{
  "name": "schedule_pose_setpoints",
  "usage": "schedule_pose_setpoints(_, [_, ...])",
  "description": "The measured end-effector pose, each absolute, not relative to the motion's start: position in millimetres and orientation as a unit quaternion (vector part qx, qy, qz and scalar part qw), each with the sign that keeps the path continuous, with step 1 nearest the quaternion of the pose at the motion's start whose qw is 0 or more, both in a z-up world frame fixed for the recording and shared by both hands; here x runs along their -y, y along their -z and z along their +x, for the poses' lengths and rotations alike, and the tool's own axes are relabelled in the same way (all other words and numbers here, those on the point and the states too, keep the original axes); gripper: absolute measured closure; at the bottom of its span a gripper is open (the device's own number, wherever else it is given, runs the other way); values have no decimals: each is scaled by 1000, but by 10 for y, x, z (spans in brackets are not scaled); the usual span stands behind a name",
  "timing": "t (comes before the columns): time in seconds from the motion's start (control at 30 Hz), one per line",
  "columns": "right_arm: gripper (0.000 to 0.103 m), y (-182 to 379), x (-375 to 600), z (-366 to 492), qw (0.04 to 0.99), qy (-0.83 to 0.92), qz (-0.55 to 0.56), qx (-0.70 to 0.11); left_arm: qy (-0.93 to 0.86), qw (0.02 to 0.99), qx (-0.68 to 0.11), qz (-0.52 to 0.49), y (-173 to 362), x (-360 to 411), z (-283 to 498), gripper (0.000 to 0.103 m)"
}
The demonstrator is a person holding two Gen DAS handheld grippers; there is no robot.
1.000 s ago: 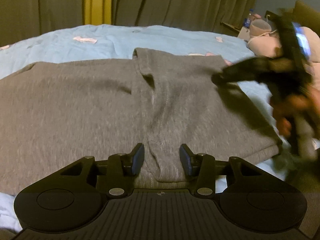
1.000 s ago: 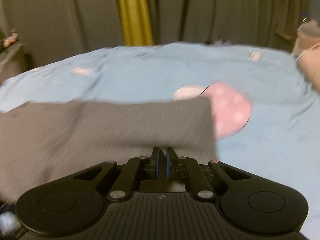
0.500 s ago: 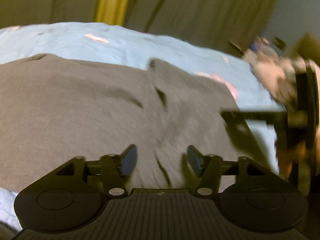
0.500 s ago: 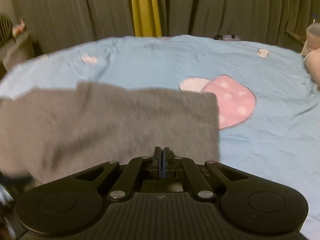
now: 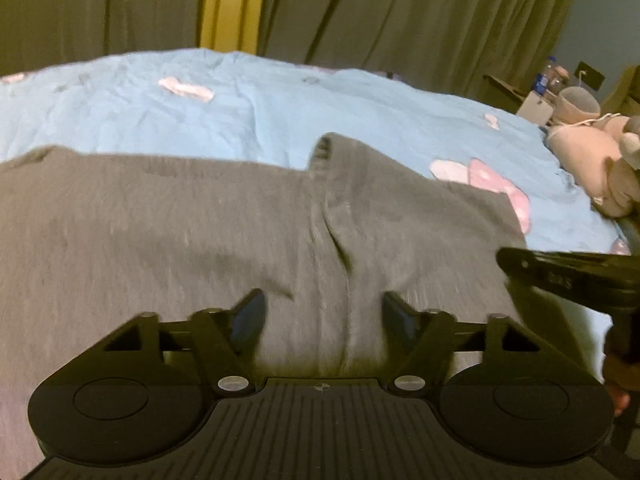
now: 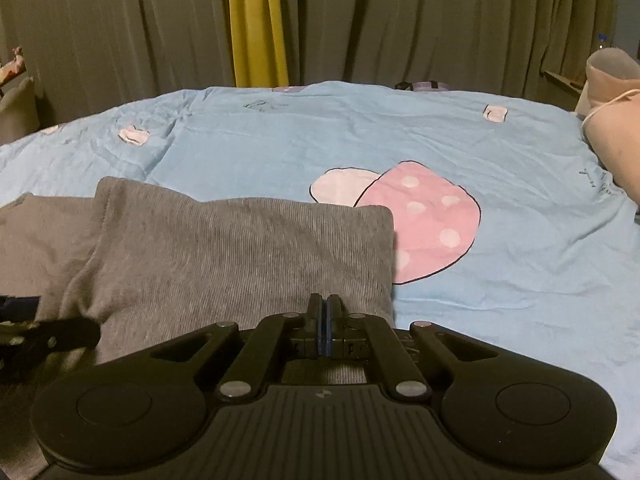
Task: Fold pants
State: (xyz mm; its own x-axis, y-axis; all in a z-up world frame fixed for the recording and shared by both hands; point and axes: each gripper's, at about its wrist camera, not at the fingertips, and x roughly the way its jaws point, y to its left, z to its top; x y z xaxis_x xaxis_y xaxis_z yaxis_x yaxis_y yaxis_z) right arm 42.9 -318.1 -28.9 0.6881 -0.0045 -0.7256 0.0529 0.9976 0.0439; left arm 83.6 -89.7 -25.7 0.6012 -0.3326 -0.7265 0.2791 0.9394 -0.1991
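Observation:
The grey pants (image 5: 180, 240) lie spread on the blue bedspread (image 5: 280, 100), with a folded-over part on the right side (image 6: 240, 256). My left gripper (image 5: 323, 312) is open, its jaws wide apart just above the pants' centre seam near the near edge. My right gripper (image 6: 324, 312) is shut, over the near right edge of the folded part; whether cloth is pinched between its fingers is hidden. It also shows in the left wrist view (image 5: 560, 276) at the right, beside the pants' right edge.
The bedspread (image 6: 480, 152) has a pink mushroom print (image 6: 420, 224) just right of the pants. A plush toy and pillow (image 5: 592, 168) lie at the bed's right end. A bedside shelf with bottles (image 5: 552, 84) and curtains stand behind.
My left gripper has moved forward over the pants and its jaws have spread wider. My right gripper has lowered toward the pants' near right edge, staying shut.

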Motion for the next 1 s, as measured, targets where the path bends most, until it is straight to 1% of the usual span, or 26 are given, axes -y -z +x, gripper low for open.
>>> schedule_pose_setpoints(0.03, [102, 298, 3196, 434, 918, 15, 33, -395, 164, 896, -410, -39, 253, 862, 860, 47])
schedule_pose_setpoints(0.13, [102, 296, 3235, 440, 917, 15, 49, -395, 167, 888, -419, -90, 252, 706, 874, 54])
schedule_pose_setpoints(0.17, [102, 290, 3247, 443, 917, 15, 54, -395, 169, 885, -420, -105, 241, 668, 856, 59])
schedule_pose_setpoints(0.23, [102, 281, 3288, 430, 917, 16, 69, -393, 177, 879, -425, -127, 213, 618, 822, 60])
schedule_pose_setpoints(0.27, [102, 280, 3318, 431, 916, 16, 81, -394, 184, 871, -435, -135, 218, 594, 824, 55])
schedule_pose_setpoints(0.3, [102, 280, 3346, 436, 914, 16, 91, -394, 194, 859, -451, -143, 242, 572, 836, 53])
schedule_pose_setpoints(0.4, [100, 283, 3406, 443, 911, 16, 115, -396, 213, 846, -463, -156, 270, 532, 883, 44])
schedule_pose_setpoints(0.43, [99, 281, 3411, 443, 911, 15, 118, -395, 216, 841, -469, -162, 283, 536, 922, 38])
schedule_pose_setpoints(0.47, [99, 275, 3409, 441, 912, 14, 119, -392, 225, 834, -474, -172, 293, 535, 974, 29])
schedule_pose_setpoints(0.5, [98, 263, 3401, 438, 914, 14, 115, -389, 234, 827, -477, -183, 304, 543, 1017, 25])
schedule_pose_setpoints(0.53, [95, 251, 3395, 436, 916, 14, 112, -386, 239, 823, -479, -189, 309, 565, 1035, 20])
schedule_pose_setpoints(0.57, [92, 239, 3395, 424, 918, 15, 111, -380, 243, 821, -481, -189, 318, 592, 1063, 17])
schedule_pose_setpoints(0.6, [84, 220, 3399, 412, 922, 17, 110, -372, 252, 818, -482, -186, 332, 628, 1092, 17])
schedule_pose_setpoints(0.63, [74, 204, 3409, 405, 924, 19, 111, -366, 256, 818, -482, -181, 341, 663, 1112, 19])
schedule_pose_setpoints(0.67, [67, 190, 3422, 394, 926, 23, 112, -359, 245, 824, -481, -175, 336, 670, 1097, 38])
schedule_pose_setpoints(0.7, [46, 176, 3436, 392, 928, 30, 112, -354, 231, 830, -482, -158, 306, 700, 1086, 49])
schedule_pose_setpoints(0.73, [34, 163, 3453, 386, 930, 46, 108, -348, 211, 835, -490, -135, 277, 733, 1085, 64])
schedule_pose_setpoints(0.77, [34, 156, 3476, 381, 932, 60, 105, -342, 207, 833, -492, -143, 257, 713, 1083, 79])
schedule_pose_setpoints(0.87, [34, 163, 3604, 395, 929, 78, 130, -339, 205, 821, -494, -198, 202, 558, 1063, 83])
schedule_pose_setpoints(0.9, [34, 180, 3653, 413, 924, 78, 145, -345, 209, 824, -486, -203, 167, 542, 1032, 85])
schedule_pose_setpoints(1.0, [34, 230, 3683, 445, 916, 77, 162, -360, 229, 838, -457, -189, 27, 585, 925, 85])
